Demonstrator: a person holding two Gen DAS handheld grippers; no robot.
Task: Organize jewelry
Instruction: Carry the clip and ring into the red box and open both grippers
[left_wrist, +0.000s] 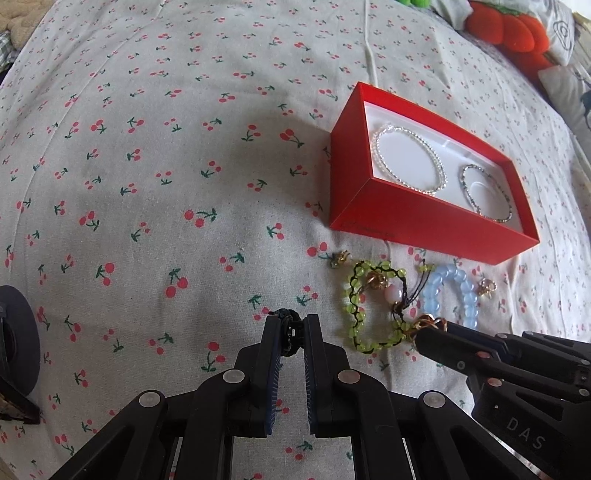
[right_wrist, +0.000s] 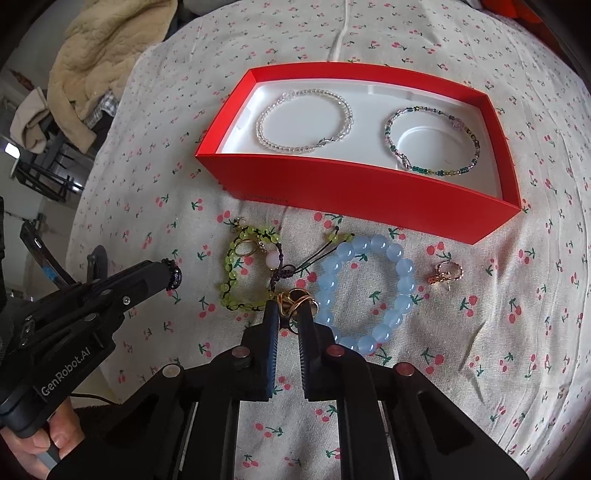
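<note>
Gold ring sits pinched in the closed right claw on the bed, red box straight beyond it, while the left claw grips a dark ring.

Left tongs hide most of a small dark piece.

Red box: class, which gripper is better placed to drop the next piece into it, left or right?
Right, probably. The right gripper is shut on the gold ring, near the red box. The left gripper, shut on a small dark beaded piece, sits farther away.
</note>
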